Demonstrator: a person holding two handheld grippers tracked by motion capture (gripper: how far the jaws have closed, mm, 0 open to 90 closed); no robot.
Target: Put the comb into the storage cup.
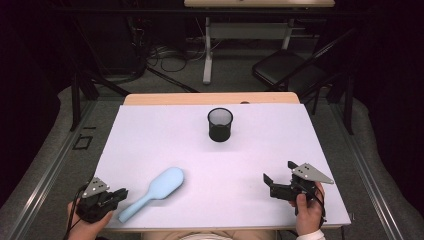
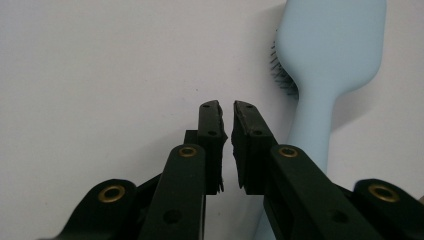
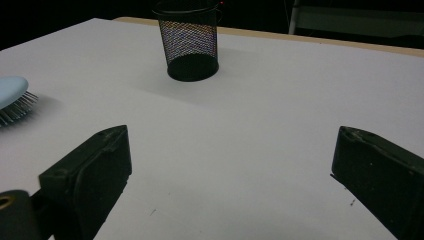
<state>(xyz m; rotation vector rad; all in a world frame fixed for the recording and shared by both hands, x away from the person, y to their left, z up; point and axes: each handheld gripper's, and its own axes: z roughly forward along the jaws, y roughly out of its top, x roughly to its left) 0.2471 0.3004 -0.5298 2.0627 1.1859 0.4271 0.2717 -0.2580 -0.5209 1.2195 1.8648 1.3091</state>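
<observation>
Hairbrush, pale blue plastic with a paddle-shaped head and a straight handle, lies bristles-down on the white worktop near its front left corner, handle end close to the front edge and head angled toward the middle. In the left gripper view its grey bristles show under the head's edge, and the handle runs just beside the jaw tips. Just left of the handle end, at the front left corner, the left gripper sits in the person's hand, its black jaws nearly together with only a thin slit between the pads and nothing in it, not touching the brush. Near the front right corner, well apart from the brush, the right gripper is held with its jaws spread wide over bare worktop, empty. A black wire-mesh round cup stands upright toward the middle of the back edge.
</observation>
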